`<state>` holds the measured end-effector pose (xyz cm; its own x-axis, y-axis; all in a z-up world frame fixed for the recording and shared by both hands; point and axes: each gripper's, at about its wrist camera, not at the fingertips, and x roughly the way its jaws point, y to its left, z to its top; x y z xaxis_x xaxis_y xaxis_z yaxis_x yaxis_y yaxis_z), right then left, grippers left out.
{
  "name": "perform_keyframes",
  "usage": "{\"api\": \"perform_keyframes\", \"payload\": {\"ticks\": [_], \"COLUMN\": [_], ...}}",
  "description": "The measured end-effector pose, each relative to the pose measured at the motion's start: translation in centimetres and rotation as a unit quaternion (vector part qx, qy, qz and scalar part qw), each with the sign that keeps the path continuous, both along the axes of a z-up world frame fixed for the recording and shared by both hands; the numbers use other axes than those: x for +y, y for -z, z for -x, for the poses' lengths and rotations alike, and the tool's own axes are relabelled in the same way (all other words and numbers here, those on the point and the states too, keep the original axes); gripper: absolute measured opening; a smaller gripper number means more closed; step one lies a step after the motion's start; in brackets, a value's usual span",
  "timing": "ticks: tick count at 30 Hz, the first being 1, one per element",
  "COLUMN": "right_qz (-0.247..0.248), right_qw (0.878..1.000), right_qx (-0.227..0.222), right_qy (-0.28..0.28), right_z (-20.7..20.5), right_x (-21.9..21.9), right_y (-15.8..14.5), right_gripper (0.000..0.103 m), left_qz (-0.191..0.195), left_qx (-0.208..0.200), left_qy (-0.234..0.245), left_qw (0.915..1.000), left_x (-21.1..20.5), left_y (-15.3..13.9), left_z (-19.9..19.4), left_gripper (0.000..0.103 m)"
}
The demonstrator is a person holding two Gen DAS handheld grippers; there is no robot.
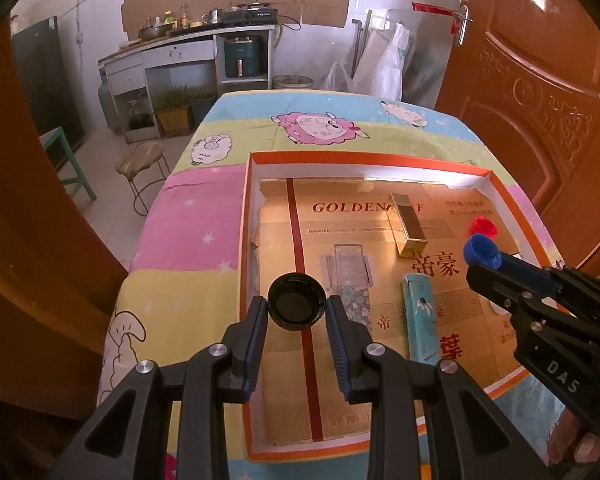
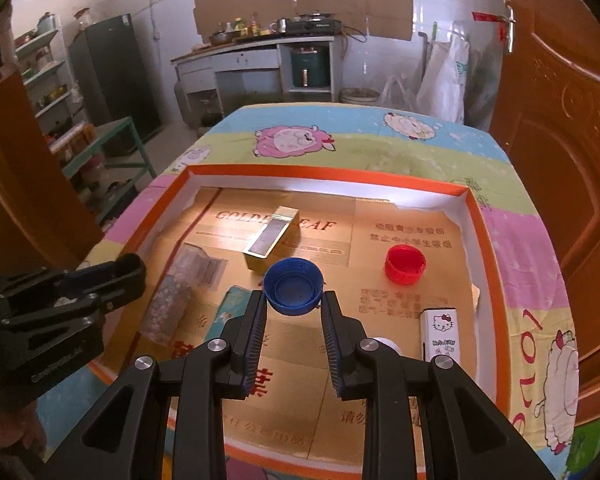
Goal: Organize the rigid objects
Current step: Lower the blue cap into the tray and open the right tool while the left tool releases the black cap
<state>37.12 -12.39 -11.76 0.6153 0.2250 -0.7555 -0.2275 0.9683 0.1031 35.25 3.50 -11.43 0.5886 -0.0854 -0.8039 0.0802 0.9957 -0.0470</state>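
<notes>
Left gripper (image 1: pixel 297 312) fingers clamp a black cap (image 1: pixel 297 301); right gripper (image 2: pixel 293 300) fingers clamp a blue cap (image 2: pixel 293 287), both held above the orange-rimmed tray (image 2: pixel 328 174). Red cap (image 2: pixel 405 264), gold box (image 2: pixel 271 239) lie inside. Sorting appears unfinished.

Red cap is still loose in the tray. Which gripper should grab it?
Neither is free: left gripper holds a black cap, right gripper a blue cap. Right sits nearer the red cap.
</notes>
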Motion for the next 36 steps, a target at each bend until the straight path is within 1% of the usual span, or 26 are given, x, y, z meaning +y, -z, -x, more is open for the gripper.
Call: {"api": "perform_keyframes", "payload": {"ticks": [11,13,20,23,29,31,33,36], "right_qz": [0.013,0.014,0.018,0.022,0.023,0.023,0.021,0.016], "right_qw": [1.0,1.0,0.999,0.999,0.999,0.999,0.999,0.999], "right_qx": [0.022,0.022,0.021,0.021,0.026,0.026,0.026,0.027], "right_qy": [0.015,0.016,0.016,0.018,0.018,0.02,0.02,0.022], "right_z": [-1.4,-1.4,-1.5,-1.6,-1.8,-2.0,-2.0,-2.1], "right_x": [-0.3,-0.4,-0.3,-0.2,-0.3,-0.4,-0.5,-0.7], "right_y": [1.7,1.8,1.9,2.2,2.8,2.9,3.0,3.0], "right_gripper": [0.029,0.029,0.029,0.029,0.029,0.029,0.029,0.029], "left_qz": [0.006,0.01,0.001,-0.004,0.007,0.002,-0.005,0.004], "left_qx": [0.008,0.01,0.018,0.014,0.021,0.025,0.022,0.016], "left_qy": [0.003,0.004,0.006,0.006,0.013,0.016,0.019,0.016], "left_qw": [0.9999,0.9999,0.9998,0.9999,0.9997,0.9995,0.9996,0.9997], "left_x": [0.0,0.0,-0.3,-0.5,-0.8,-1.1,-1.4,-1.1], "left_y": [0.9,1.0,1.8,1.9,2.3,2.5,2.6,2.7], "left_z": [-0.7,-0.8,-1.2,-1.3,-1.8,-2.1,-2.1,-2.0], "left_gripper": [0.031,0.031,0.031,0.031,0.031,0.031,0.031,0.031]}}
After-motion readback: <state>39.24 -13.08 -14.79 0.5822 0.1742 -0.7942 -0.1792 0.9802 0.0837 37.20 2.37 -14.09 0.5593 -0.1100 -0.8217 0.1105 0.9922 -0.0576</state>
